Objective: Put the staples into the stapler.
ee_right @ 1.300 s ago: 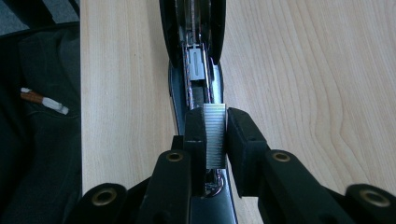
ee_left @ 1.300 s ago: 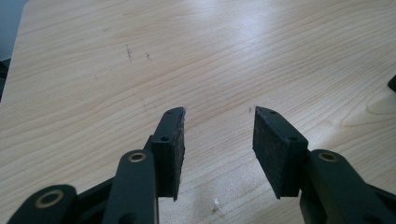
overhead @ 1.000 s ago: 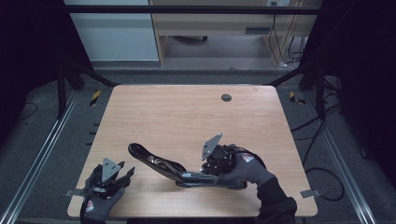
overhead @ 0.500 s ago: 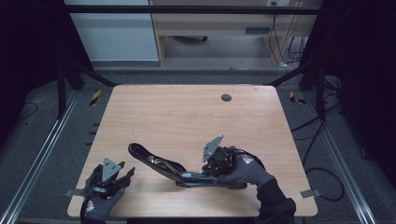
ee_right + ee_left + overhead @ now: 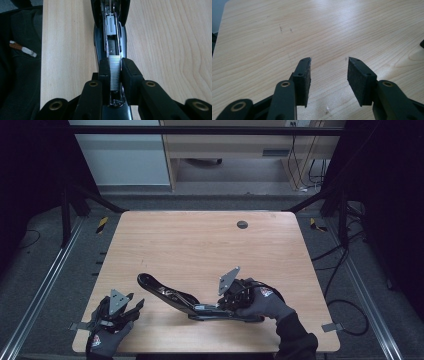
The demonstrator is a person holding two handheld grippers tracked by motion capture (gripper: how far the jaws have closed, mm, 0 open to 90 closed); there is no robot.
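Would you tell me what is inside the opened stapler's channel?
A strip of staples sits in the stapler channel, clamped by the right gripper. Its lower end is hidden behind the jaws.

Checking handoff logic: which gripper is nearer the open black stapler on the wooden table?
Right. The right gripper has its fingers closed on a staple strip in the open black stapler. The left gripper sits open, apart, near the table's front-left corner.
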